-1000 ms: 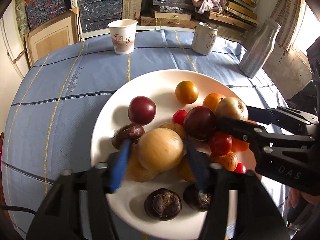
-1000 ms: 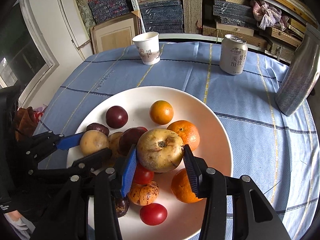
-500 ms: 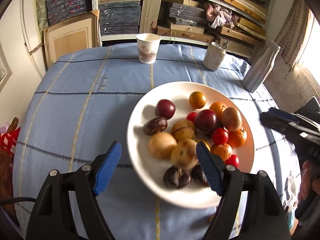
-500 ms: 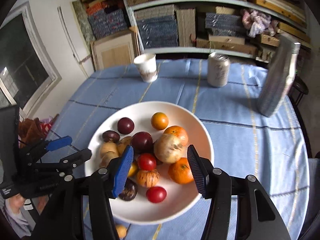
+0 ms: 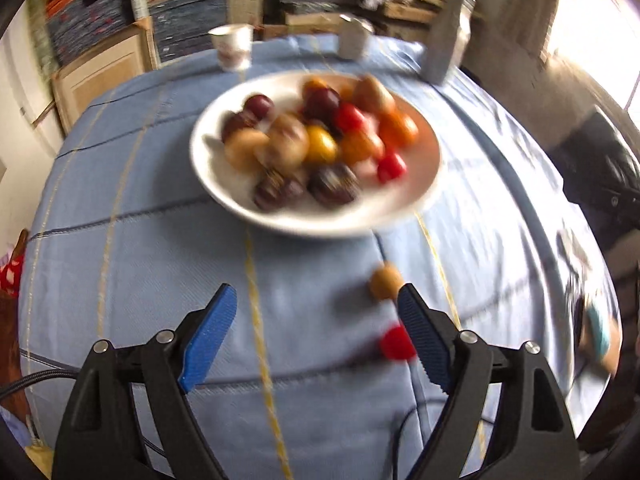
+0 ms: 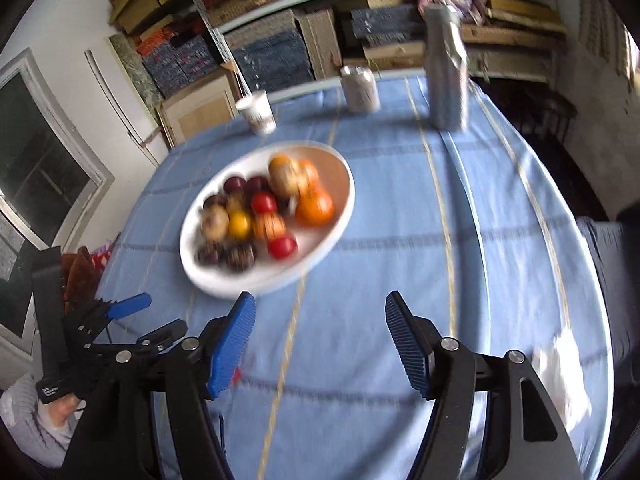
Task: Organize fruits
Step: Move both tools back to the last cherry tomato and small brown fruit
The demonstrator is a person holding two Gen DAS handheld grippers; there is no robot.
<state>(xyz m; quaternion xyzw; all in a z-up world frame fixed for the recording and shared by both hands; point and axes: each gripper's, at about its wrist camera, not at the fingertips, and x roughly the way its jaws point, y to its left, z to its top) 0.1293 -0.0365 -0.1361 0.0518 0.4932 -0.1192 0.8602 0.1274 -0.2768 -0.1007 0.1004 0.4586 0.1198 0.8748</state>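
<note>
Both tongs are sitting farther back from the white plate [image 5: 224, 192] than half a second ago, when they were hovering at its near rim; now bare blue cloth is showing between their tips and the plate. Both views are blurring with motion. The fruits [image 5: 316, 144] are lying heaped on the plate: dark purple ones, tan round ones, a yellow one, orange ones and small red ones, with two dark wrinkled ones at the near edge. Two pieces are lying off the plate on the desk [image 5: 140, 264], on the near side of the plate: a small tan fruit [image 5: 385, 281] and, closer in, a small red fruit [image 5: 397, 345], both just beside the right-hand blue pad of the left tongs [image 5: 316, 332]. Those tongs are standing wide apart and holding nothing. The right tongs [image 6: 320, 340] are likewise spread wide and empty, hovering over the cloth on the near side of the plate, with the left tongs showing beyond the plate's left edge in the right wrist view. On the far side of the plate a paper cup [image 6: 257, 112], a can [image 6: 360, 88] and a tall silver bottle [image 6: 446, 68] are standing in a row along the desk's far edge. Behind them shelves [image 6: 280, 40] are holding stacked boxes and boards.
</note>
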